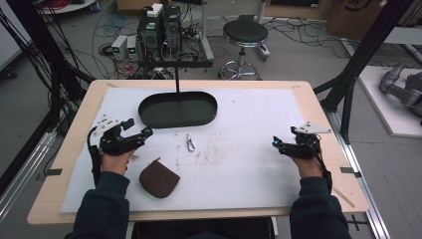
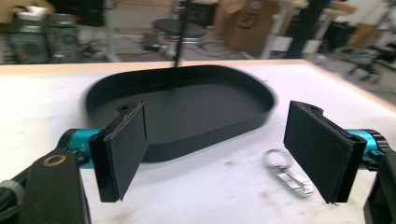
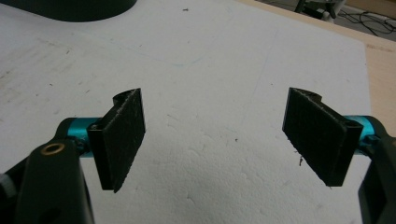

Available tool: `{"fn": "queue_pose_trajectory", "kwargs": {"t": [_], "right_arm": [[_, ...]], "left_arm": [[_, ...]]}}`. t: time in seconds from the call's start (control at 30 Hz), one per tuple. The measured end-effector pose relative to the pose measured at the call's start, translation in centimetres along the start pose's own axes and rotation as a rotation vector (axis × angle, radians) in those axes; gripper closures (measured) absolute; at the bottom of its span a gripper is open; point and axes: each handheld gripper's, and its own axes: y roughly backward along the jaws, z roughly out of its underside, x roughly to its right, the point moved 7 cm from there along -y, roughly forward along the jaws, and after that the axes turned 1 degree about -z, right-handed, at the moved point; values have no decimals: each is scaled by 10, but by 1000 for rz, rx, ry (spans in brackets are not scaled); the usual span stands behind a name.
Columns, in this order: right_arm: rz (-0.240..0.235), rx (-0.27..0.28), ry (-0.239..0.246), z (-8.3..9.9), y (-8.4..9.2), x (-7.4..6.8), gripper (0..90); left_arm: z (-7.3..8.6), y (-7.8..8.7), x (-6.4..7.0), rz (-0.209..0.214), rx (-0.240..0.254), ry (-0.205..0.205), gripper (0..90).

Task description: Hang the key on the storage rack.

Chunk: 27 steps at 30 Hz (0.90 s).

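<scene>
A black oval tray (image 1: 177, 109) lies at the back middle of the white sheet (image 1: 239, 164). In front of it a small metal key clip (image 1: 190, 143) lies flat. A brown pouch (image 1: 159, 178) rests near the front left. My left gripper (image 1: 139, 128) hovers left of the clip, open and empty, and points toward the tray. In the left gripper view the tray (image 2: 187, 107) is ahead of the gripper (image 2: 215, 116), with the clip (image 2: 287, 172) low at right. My right gripper (image 1: 276, 144) is open over the bare sheet at the right. The right gripper view shows this gripper (image 3: 215, 100) holding nothing.
A thin black post (image 1: 176, 79) rises behind the tray. The wooden table edge (image 1: 323, 124) frames the sheet. A stool (image 1: 244, 35), computer boxes (image 1: 159, 30) and cables stand on the floor beyond. The tray's rim (image 3: 70, 9) is at the top left of the right gripper view.
</scene>
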Motion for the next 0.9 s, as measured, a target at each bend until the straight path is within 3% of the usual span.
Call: {"fn": "queue_pose_trajectory", "kwargs": {"t": [0.17,0.2,0.33,0.37,0.53,0.57,0.73,0.77,0.8,0.9], "right_arm": [[-5,8,3,-1,3,-5,215],[-5,13,13,-2,4,-5,215],[-8,7,8,-2,2,-5,216],[-10,9,9,-2,2,-5,215],[-19,6,9,-2,0,-6,215],[-20,7,9,-2,0,-6,215],[-23,12,11,-3,0,-7,215],[-23,9,9,-3,0,-7,215],[-24,11,10,-3,0,-7,215],[-25,11,13,-3,1,-7,215]], "left_arm": [[-7,-13,21,41,-32,-15,218],[-9,-18,30,53,-46,-37,239],[-8,-29,41,67,-66,-51,308],[-5,-38,48,81,-101,-56,319],[5,-54,60,115,-157,-73,479],[11,-62,65,120,-192,-73,496],[25,-80,72,115,-287,-44,529],[25,-80,72,115,-287,-44,530],[30,-86,73,112,-315,-20,529],[36,-95,73,88,-357,-21,529]]}}
